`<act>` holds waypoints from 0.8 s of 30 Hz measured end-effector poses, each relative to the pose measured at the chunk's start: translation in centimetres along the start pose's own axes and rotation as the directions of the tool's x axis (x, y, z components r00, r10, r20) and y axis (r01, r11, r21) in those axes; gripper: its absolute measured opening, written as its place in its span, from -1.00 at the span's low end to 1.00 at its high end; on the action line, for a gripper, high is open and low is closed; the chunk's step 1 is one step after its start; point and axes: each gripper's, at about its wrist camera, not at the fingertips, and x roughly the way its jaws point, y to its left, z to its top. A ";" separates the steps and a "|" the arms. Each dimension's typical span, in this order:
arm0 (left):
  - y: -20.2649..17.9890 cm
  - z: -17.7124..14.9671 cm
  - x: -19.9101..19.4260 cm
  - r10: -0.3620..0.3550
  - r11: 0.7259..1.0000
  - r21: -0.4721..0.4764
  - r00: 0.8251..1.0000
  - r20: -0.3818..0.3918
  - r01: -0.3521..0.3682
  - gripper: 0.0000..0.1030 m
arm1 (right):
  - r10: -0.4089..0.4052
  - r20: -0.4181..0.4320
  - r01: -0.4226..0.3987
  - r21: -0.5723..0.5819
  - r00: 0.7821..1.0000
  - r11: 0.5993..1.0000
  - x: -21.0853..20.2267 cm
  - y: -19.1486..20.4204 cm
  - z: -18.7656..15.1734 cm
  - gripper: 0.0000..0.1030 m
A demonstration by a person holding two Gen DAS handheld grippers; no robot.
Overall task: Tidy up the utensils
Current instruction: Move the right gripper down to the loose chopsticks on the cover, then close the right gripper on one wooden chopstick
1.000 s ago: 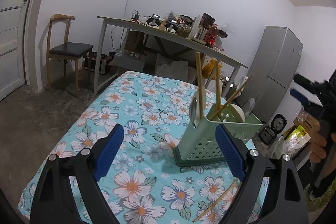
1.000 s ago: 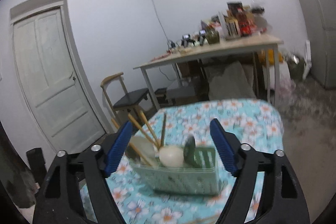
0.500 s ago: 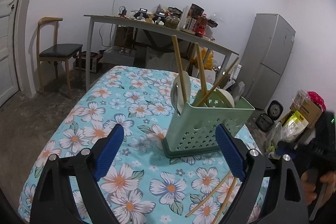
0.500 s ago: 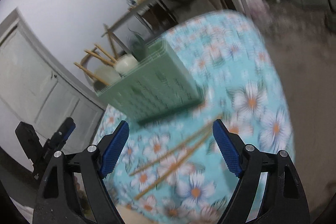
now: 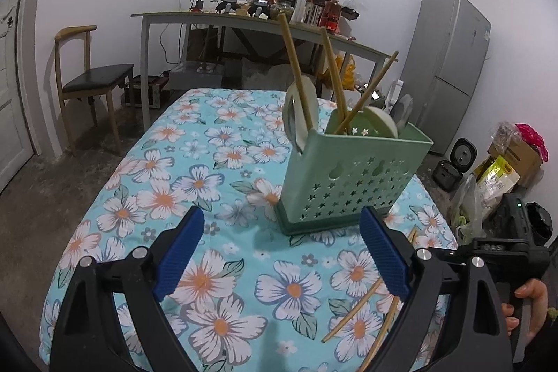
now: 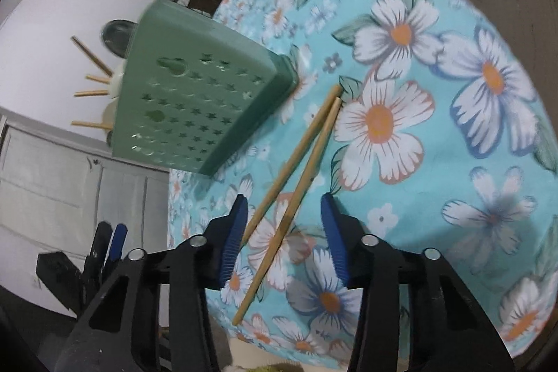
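A utensil holder is set upright on the table, toward its right edge. Chopsticks and spoons are stood in the holder. Two loose chopsticks are laid side by side on the table near its front right corner, just before the holder. Behind the table a desk is placed, with a chair to its left and a fridge to its right.

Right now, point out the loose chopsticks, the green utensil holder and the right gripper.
loose chopsticks (image 6: pixel 296 159), right wrist view, mid-shaft of the pair.
green utensil holder (image 5: pixel 352 176), left wrist view, perforated front wall.
right gripper (image 6: pixel 284 208), right wrist view, between closing jaws.
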 end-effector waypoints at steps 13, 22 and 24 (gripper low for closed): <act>-0.5 -0.3 0.5 -0.002 1.000 0.023 0.999 -0.033 0.003 0.74 | -0.065 0.057 0.065 0.004 0.996 0.998 2.1 -1.1 0.8 -0.80; -1.1 -0.2 0.8 0.007 0.999 0.037 0.999 -0.042 -0.005 0.75 | -0.023 0.071 0.023 0.009 0.997 1.000 1.4 -2.2 0.6 -0.82; -1.3 -0.3 0.9 0.007 0.999 0.042 0.999 -0.048 -0.005 0.75 | -0.020 0.069 0.019 0.010 0.997 1.000 1.3 -2.4 0.7 -0.82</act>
